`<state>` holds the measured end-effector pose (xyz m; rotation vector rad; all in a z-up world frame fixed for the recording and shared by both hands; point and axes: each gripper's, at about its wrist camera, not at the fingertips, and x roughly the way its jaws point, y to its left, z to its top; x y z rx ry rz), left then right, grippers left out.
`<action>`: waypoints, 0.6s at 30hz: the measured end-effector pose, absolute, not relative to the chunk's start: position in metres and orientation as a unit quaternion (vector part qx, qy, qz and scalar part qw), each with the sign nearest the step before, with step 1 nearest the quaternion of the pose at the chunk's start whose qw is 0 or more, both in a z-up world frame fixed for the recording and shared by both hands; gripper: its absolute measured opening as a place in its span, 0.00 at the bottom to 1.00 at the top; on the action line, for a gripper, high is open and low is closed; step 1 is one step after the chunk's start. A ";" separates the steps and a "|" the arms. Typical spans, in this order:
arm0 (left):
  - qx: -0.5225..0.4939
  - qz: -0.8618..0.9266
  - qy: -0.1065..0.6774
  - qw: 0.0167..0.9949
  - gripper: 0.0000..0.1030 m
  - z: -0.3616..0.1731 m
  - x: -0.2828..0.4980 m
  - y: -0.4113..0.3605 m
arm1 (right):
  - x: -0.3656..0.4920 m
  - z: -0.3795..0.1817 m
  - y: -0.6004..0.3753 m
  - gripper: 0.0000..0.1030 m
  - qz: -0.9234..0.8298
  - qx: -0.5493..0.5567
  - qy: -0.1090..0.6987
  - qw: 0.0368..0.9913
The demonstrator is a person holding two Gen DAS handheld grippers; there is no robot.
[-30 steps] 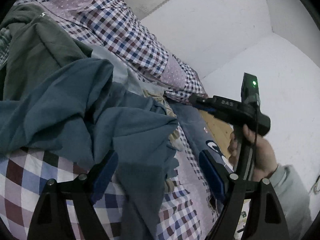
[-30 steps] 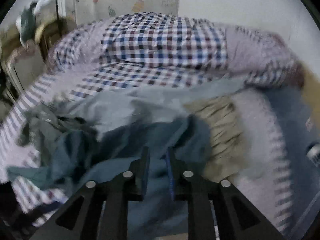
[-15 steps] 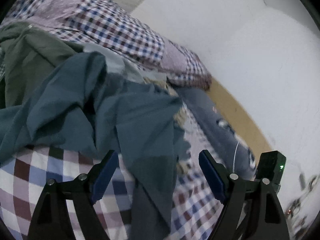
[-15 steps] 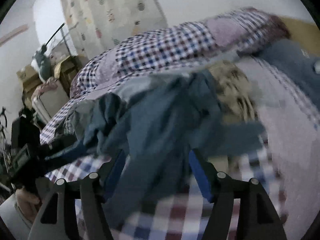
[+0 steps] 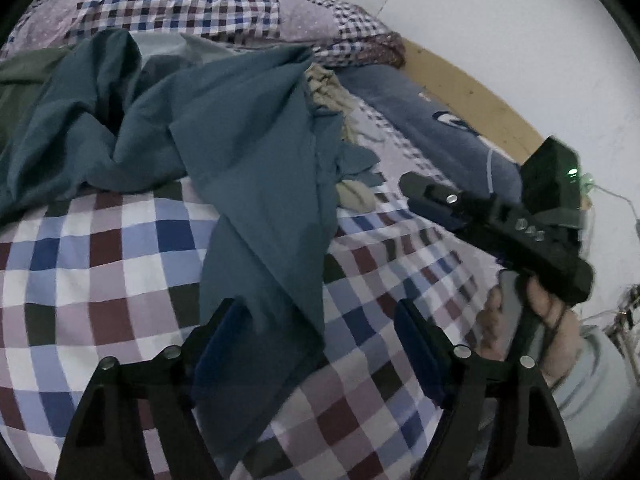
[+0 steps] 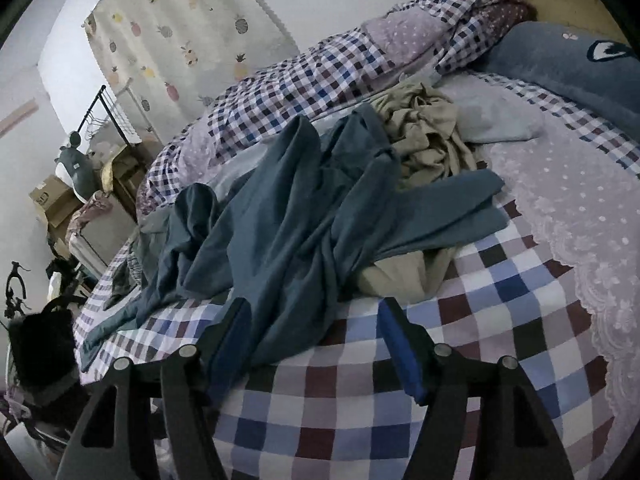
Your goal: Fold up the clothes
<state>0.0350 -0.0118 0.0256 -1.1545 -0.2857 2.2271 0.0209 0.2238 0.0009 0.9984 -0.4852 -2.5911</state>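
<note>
Teal shirt (image 6: pixel 288 208) is lying crumpled mid-frame on the checked bedspread (image 6: pixel 500 320), both the left gripper (image 5: pixel 320 344) and right gripper (image 6: pixel 316 332) are hanging spread and empty, so whoever's folding probably wants two corners, not bunched cloth.

Lay crumpled and unfolded across the checked bed (image 6: pixel 500 320): a teal-blue garment (image 6: pixel 288 216), ridged into long folds, one flat end reaching toward the near edge (image 5: pixel 256 248), a sleeve-like strip spread to the right. Sat bunched just behind it and partly under it, a beige striped garment (image 6: pixel 428 140). Rested flat beside that, a pale grey piece (image 6: pixel 492 116). Showed at far left, a dark green garment (image 5: pixel 20 80), partly covered.
</note>
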 end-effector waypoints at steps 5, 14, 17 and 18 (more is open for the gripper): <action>-0.435 0.837 -0.148 0.299 0.44 0.023 0.026 -0.007 | 0.021 0.004 0.219 0.68 -0.907 0.348 -0.160 0.174; -0.420 0.778 -0.308 0.351 0.05 0.023 0.003 -0.025 | 0.033 0.002 0.215 0.68 -0.895 0.361 -0.134 0.224; -0.424 0.759 -0.330 0.368 0.05 0.022 -0.005 -0.026 | 0.037 -0.004 0.210 0.68 -0.880 0.374 -0.152 0.251; -0.425 0.752 -0.338 0.373 0.05 0.022 -0.008 -0.026 | 0.038 -0.006 0.207 0.68 -0.874 0.378 -0.157 0.261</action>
